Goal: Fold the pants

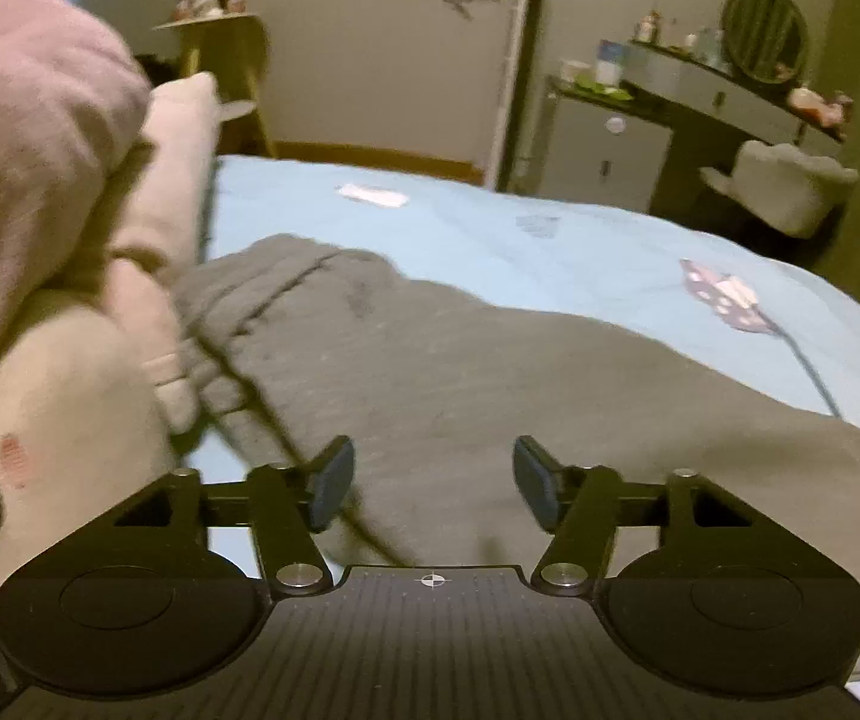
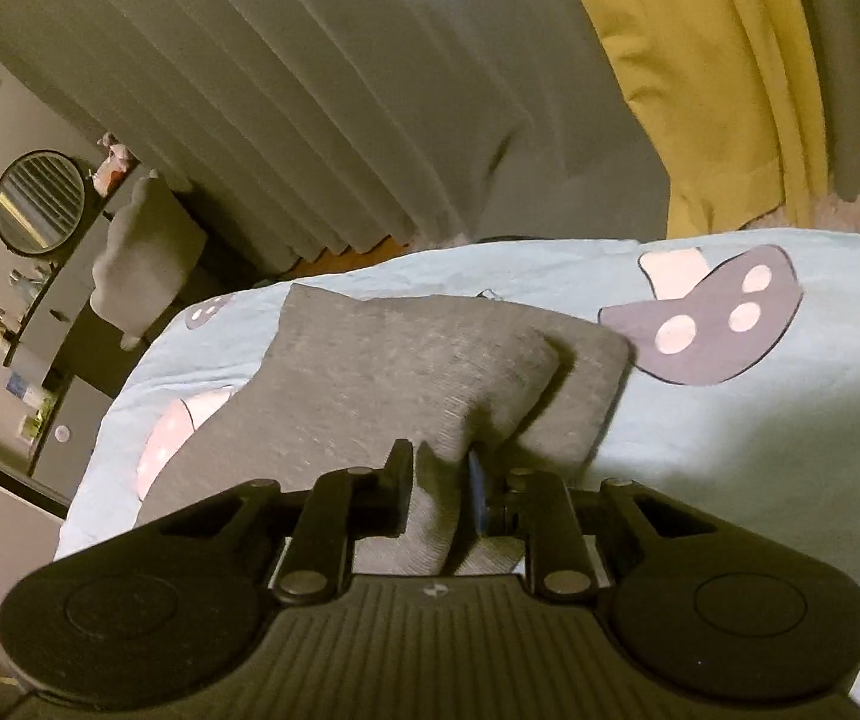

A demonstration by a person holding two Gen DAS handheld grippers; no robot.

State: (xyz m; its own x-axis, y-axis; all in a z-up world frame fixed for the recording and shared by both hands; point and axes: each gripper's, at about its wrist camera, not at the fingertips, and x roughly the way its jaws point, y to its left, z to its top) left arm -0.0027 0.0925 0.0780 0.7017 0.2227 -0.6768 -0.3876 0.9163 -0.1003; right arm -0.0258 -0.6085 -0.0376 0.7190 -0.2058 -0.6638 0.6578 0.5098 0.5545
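While your right gripper (image 2: 439,492) pinches a bunched fold of the grey pants (image 2: 405,360) lying on the bed (image 2: 760,450), your left gripper (image 1: 433,483) hangs spread above them; soft, limp knit, so grab hems or the waistband.

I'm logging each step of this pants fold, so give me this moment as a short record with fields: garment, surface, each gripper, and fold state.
garment: grey pants, knit fabric, spread across the bed
surface: light blue bedsheet with mushroom print
left gripper: open, over the pants, nothing between its fingers
right gripper: shut on a bunched part of the pants
fold state: one end of the fabric looks doubled over in the right wrist view; fold not finished
beside the pants: pink bedding pile on the left
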